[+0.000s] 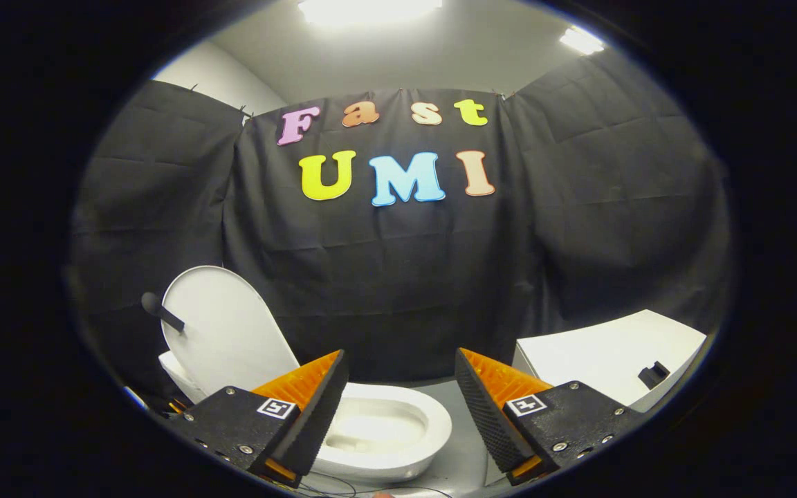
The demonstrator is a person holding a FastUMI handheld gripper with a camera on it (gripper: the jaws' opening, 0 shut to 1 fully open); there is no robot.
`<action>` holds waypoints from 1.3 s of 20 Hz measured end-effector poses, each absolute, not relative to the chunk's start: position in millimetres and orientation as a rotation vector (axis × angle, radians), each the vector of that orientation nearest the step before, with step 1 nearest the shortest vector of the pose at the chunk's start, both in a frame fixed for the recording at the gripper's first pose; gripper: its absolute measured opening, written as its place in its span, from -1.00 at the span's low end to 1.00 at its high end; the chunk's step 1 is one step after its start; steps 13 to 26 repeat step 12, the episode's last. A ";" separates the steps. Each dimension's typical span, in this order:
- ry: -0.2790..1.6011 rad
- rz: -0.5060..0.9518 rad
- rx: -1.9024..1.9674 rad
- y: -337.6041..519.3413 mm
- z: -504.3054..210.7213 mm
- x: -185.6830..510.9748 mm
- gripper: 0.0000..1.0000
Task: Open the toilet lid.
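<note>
A small white toilet (pixel 385 432) stands low and just ahead of my fingers, partly behind the left one. Its white lid (pixel 222 332) is raised upright, leaning back towards the black cloth wall, and the bowl lies uncovered. A short black handle (pixel 161 311) sticks out from the lid's left edge. My gripper (pixel 402 366) is open, its two orange and black fingers (pixel 315 401) spread wide with nothing between them. It hangs above and slightly nearer than the bowl, touching nothing.
A white box (pixel 606 360) with a small black part (pixel 653 374) on its front stands to the right, beyond the right finger. Black cloth walls close the booth behind. Thin wires (pixel 343 487) lie on the grey floor below the bowl.
</note>
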State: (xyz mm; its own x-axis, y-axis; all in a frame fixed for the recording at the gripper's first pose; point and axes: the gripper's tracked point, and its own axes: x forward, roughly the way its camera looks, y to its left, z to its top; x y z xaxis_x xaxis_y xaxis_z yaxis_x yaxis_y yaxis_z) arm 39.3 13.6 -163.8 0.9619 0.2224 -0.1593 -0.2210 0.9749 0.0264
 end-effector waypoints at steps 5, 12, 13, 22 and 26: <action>0.113 0.143 0.017 -29.0 -159.4 18.6 0.89; 0.098 0.044 -0.009 -39.6 -197.3 -8.9 0.89; 0.098 0.044 -0.009 -39.6 -197.3 -8.9 0.89; 0.098 0.044 -0.009 -39.6 -197.3 -8.9 0.89; 0.098 0.044 -0.009 -39.6 -197.3 -8.9 0.89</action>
